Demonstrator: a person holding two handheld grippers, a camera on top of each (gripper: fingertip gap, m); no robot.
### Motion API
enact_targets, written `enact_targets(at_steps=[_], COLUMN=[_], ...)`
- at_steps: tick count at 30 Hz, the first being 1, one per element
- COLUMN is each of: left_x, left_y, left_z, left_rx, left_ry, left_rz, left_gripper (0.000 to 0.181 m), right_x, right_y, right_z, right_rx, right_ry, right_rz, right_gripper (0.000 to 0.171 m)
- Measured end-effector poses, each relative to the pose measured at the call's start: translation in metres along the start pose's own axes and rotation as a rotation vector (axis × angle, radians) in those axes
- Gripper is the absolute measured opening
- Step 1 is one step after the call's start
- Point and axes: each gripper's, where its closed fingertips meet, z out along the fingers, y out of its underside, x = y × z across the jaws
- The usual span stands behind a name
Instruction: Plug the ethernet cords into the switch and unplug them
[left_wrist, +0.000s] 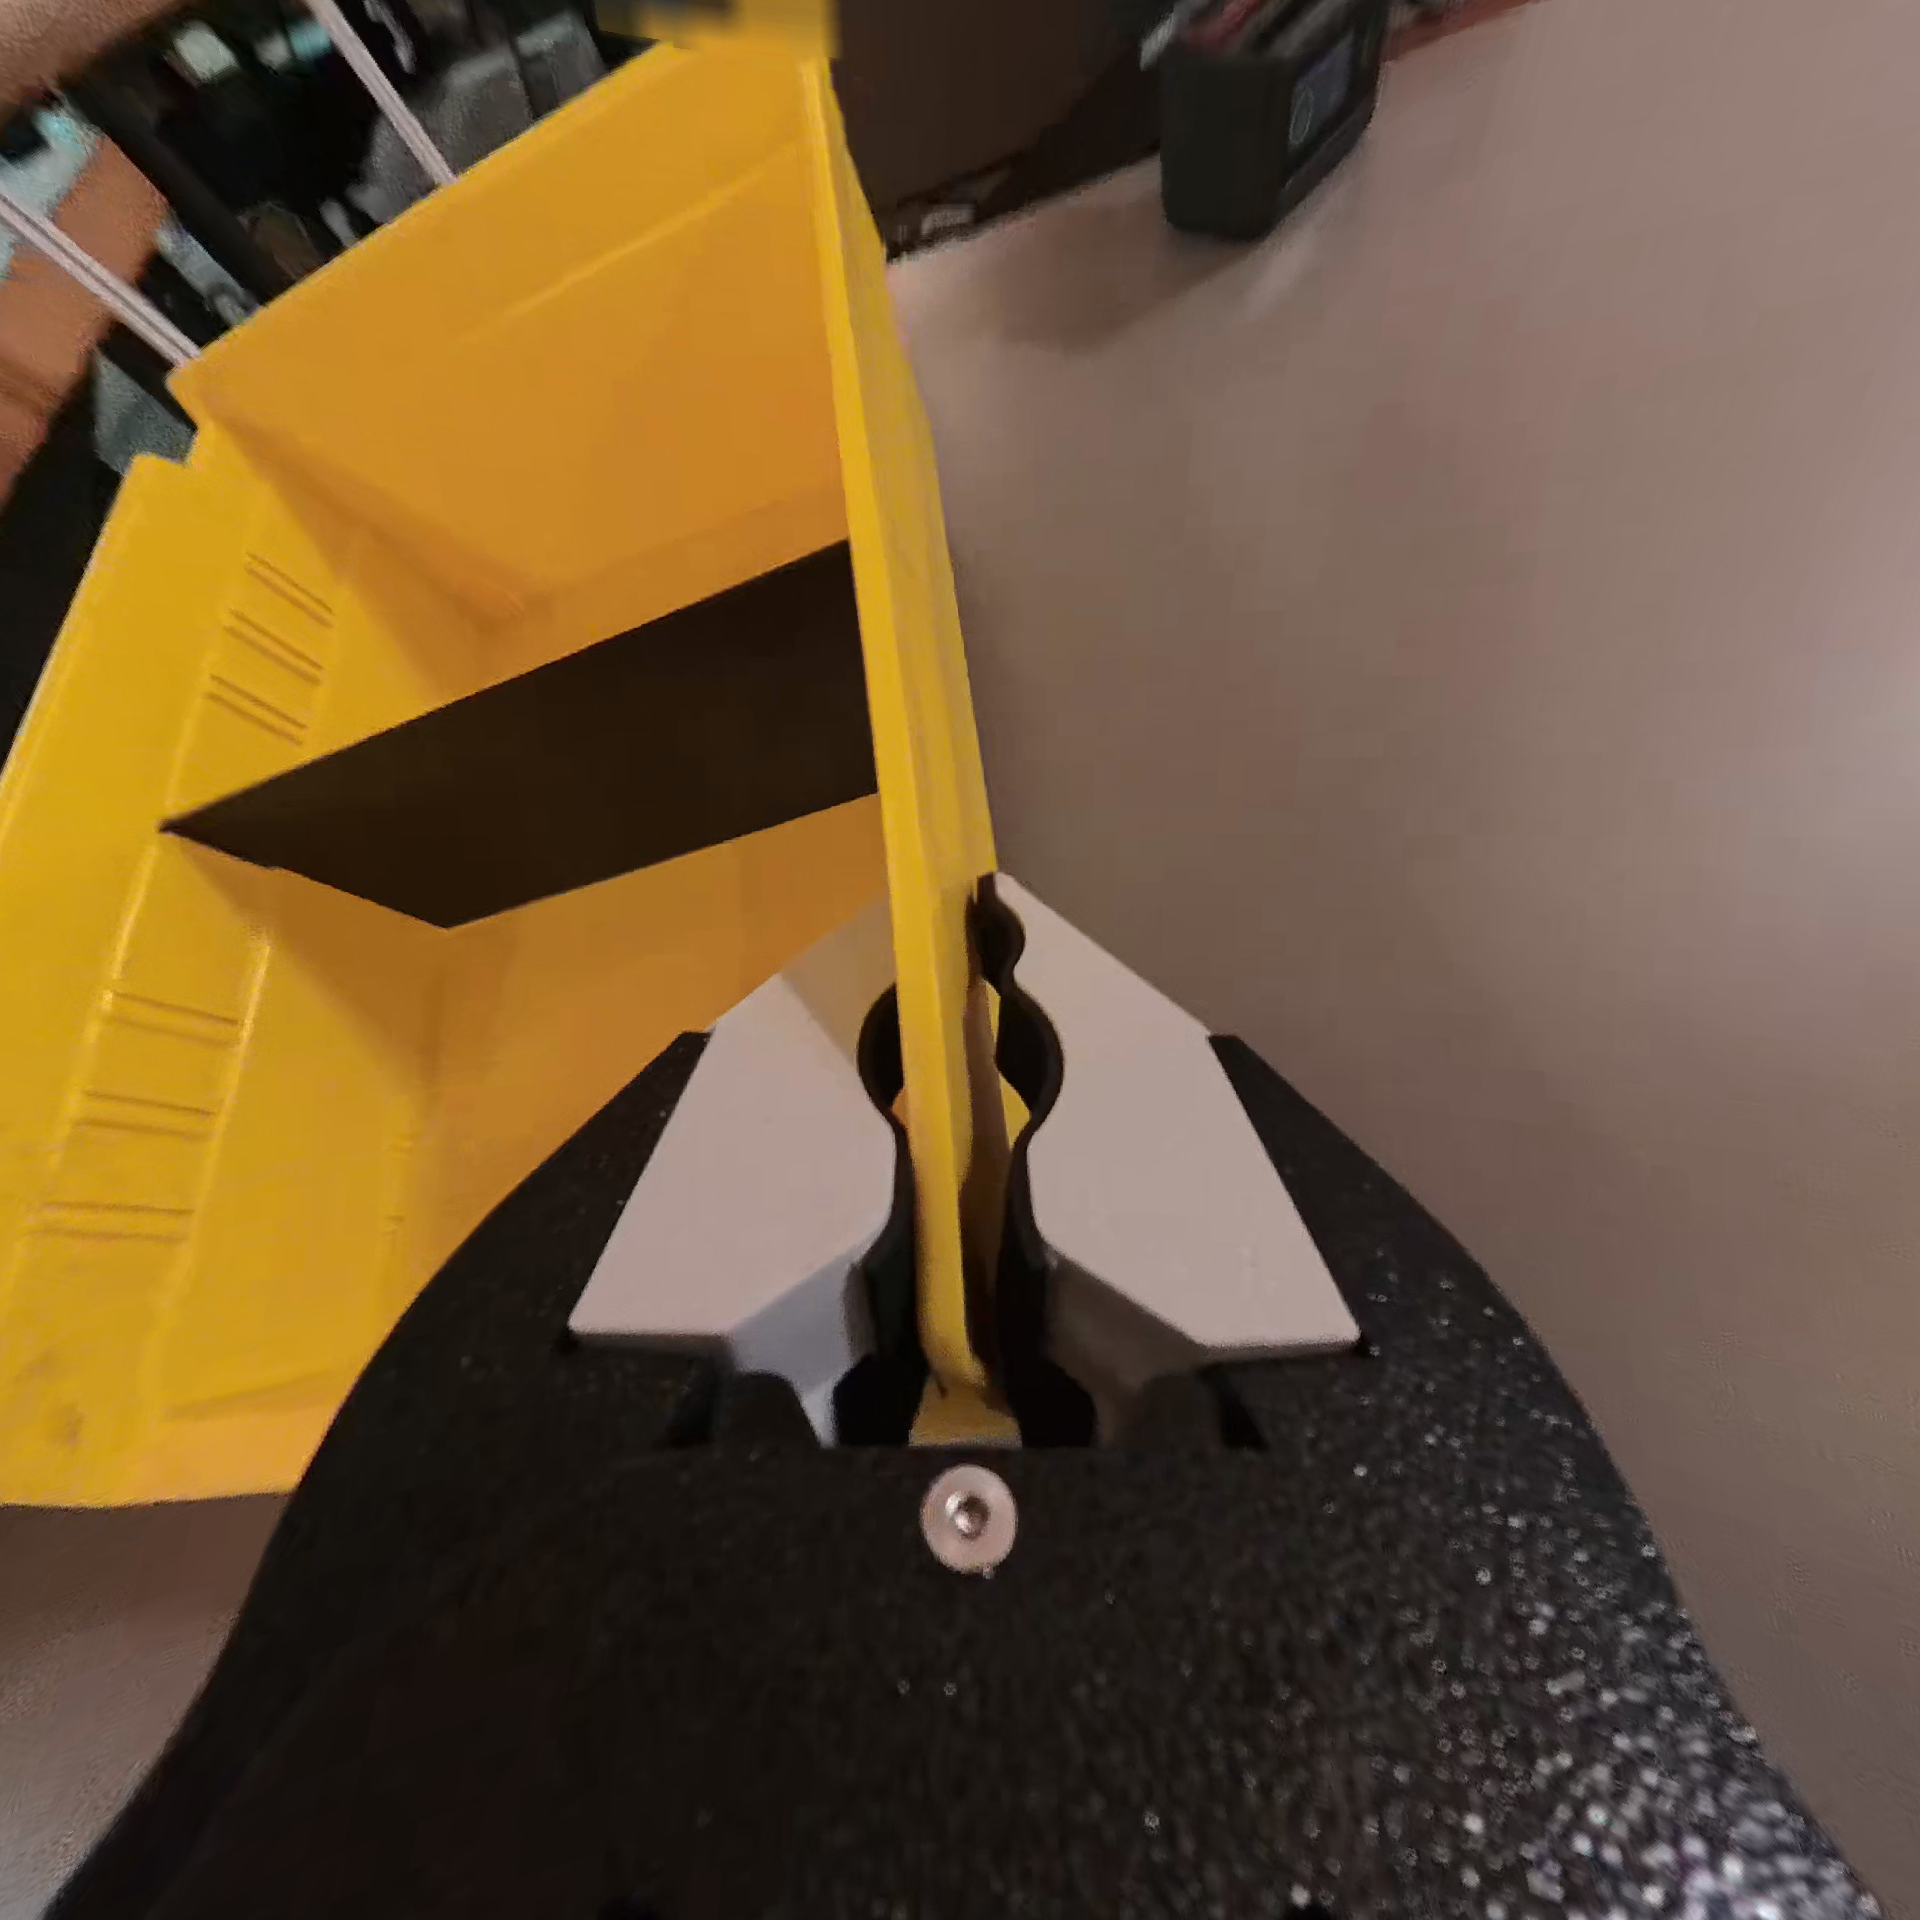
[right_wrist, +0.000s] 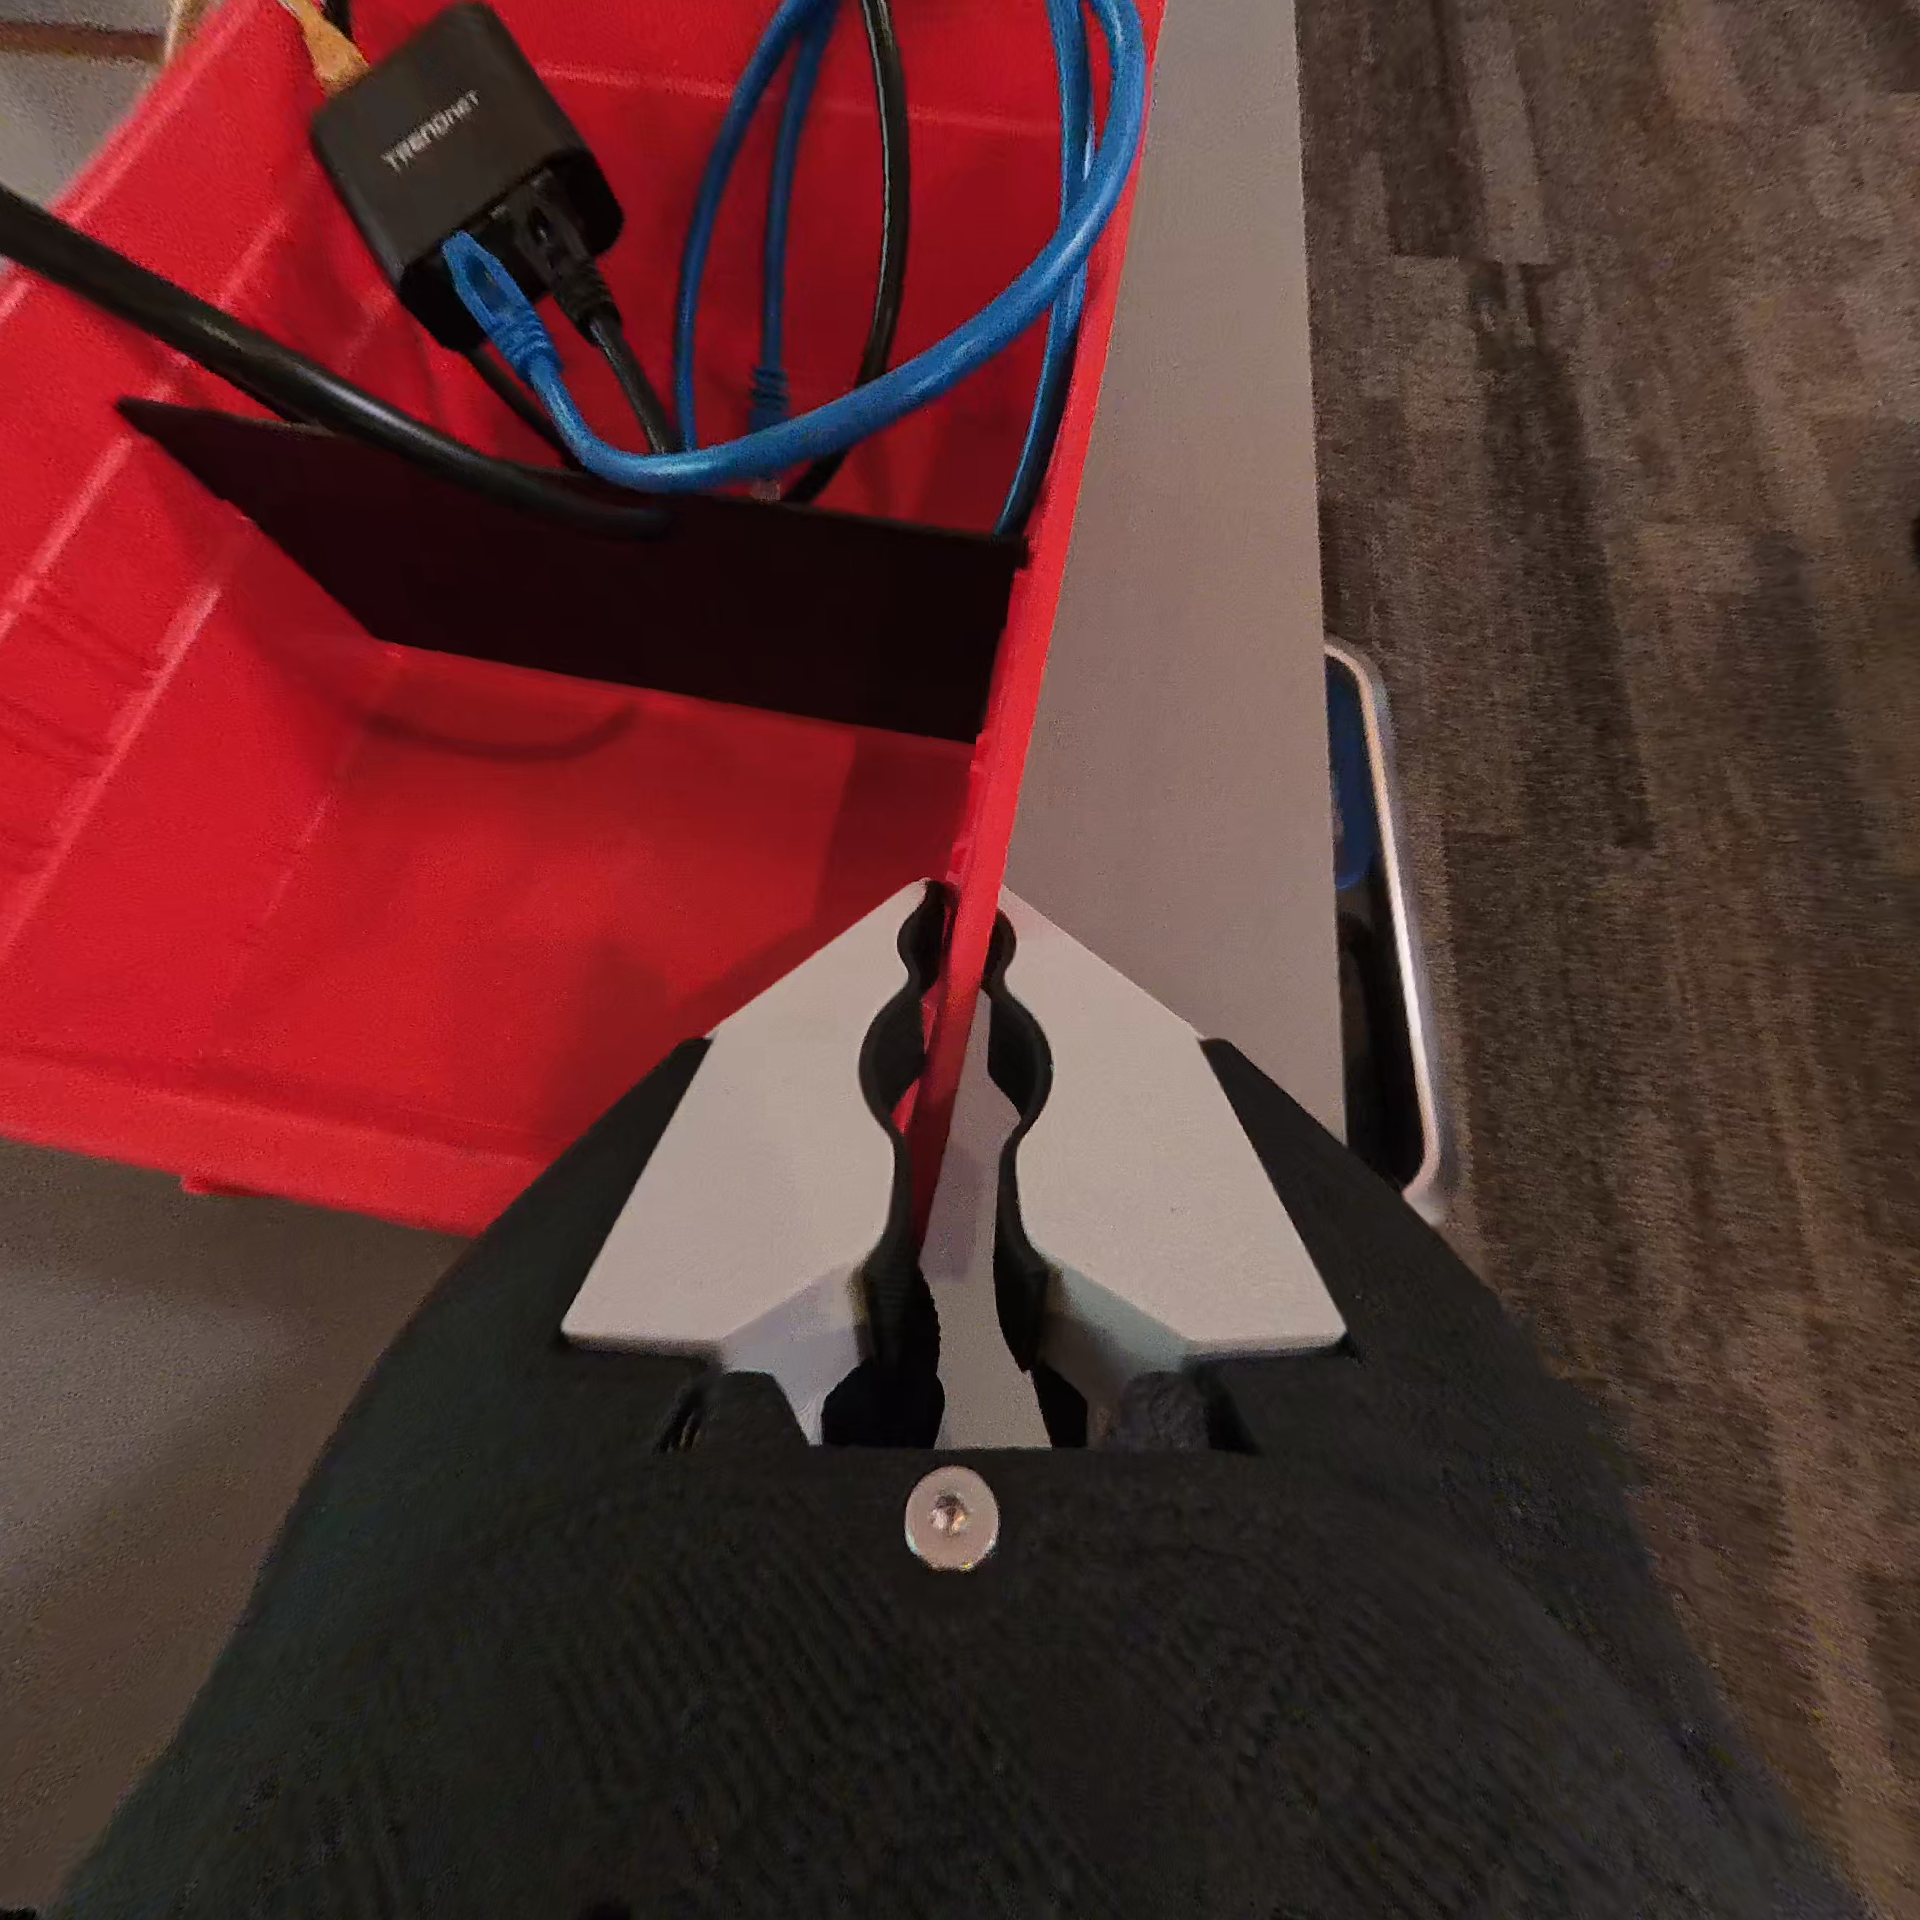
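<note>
Your right gripper (right_wrist: 961, 914) is pinched on the right wall of the red bin (right_wrist: 312, 883), arm angled down along that wall; your left gripper (left_wrist: 971, 914) clamps the yellow bin (left_wrist: 343, 1091) wall the same way, tilted over the table (left_wrist: 1455, 831). Beyond the black divider (right_wrist: 675, 613), the black switch (right_wrist: 457, 166) lies in the red bin's far section with a blue ethernet cord (right_wrist: 883, 405) and a black cord (right_wrist: 613, 332) plugged in. Expect light, limp cables and a small switch that slides easily; take each cord by its stiff plug boot, not the loop.
</note>
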Motion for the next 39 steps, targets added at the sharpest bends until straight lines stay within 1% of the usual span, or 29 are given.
enact_targets(at_steps=[1, 4, 8, 14, 19, 23, 24, 29, 30, 31, 33, 34, 35, 36, 37, 39], left_x=[-0.001, -0.001, 0.007, 0.036, 0.054, 0.062, 0.065, 0.078, 0.082, 0.086, 0.095, 0.101, 0.108, 0.117, 0.128, 0.158], left_y=[-0.008, -0.034, -0.064, -0.117, -0.137, -0.148, -0.15, -0.159, -0.16, -0.161, -0.162, -0.163, -0.164, -0.165, -0.167, -0.172], left_z=[-0.005, -0.026, -0.055, -0.104, -0.125, -0.139, -0.142, -0.154, -0.155, -0.156, -0.159, -0.16, -0.162, -0.164, -0.167, -0.175], left_rx=[0.041, 0.167, 0.263, 0.426, 0.477, 0.512, 0.52, 0.552, 0.556, 0.559, 0.565, 0.569, 0.574, 0.58, 0.588, 0.604], left_ry=[0.002, 0.02, -0.012, 0.073, 0.092, 0.12, 0.129, 0.163, 0.168, 0.175, 0.194, 0.207, 0.221, 0.24, 0.266, 0.345], left_rz=[-0.004, -0.024, 0.066, 0.083, 0.137, 0.131, 0.127, 0.142, 0.15, 0.158, 0.176, 0.185, 0.195, 0.205, 0.219, 0.269], left_gripper=[0.005, 0.005, 0.004, 0.005, 0.005, 0.005, 0.005, 0.005, 0.005, 0.005, 0.006, 0.006, 0.005, 0.005, 0.005, 0.005], right_x=[0.0, -0.004, -0.021, -0.065, -0.115, -0.164, -0.179, -0.266, -0.288, -0.311, -0.35, -0.357, -0.354, -0.345, -0.33, -0.29], right_y=[0.0, -0.002, -0.008, -0.02, -0.026, -0.031, -0.031, -0.03, -0.027, -0.023, -0.021, -0.03, -0.043, -0.058, -0.071, -0.096], right_z=[0.0, 0.002, 0.008, 0.018, 0.029, 0.033, 0.033, 0.027, 0.022, 0.014, -0.012, -0.028, -0.041, -0.051, -0.058, -0.07], right_rx=[0.006, 0.015, 0.02, 0.001, 0.01, 0.034, 0.039, 0.077, 0.083, 0.068, 0.019, 0.031, 0.065, 0.109, 0.156, 0.27], right_ry=[-0.006, -0.008, -0.028, -0.049, -0.114, -0.189, -0.22, -0.419, -0.486, -0.59, -0.862, -0.978, -1.054, -1.091, -1.093, -1.022], right_rz=[0.01, 0.003, -0.005, -0.05, -0.081, -0.104, -0.106, -0.126, -0.145, -0.157, -0.106, -0.037, 0.036, 0.093, 0.127, 0.157], right_gripper=[0.002, 0.002, 0.002, 0.002, 0.002, 0.005, 0.007, 0.035, 0.041, 0.046, 0.058, 0.062, 0.063, 0.064, 0.065, 0.065])
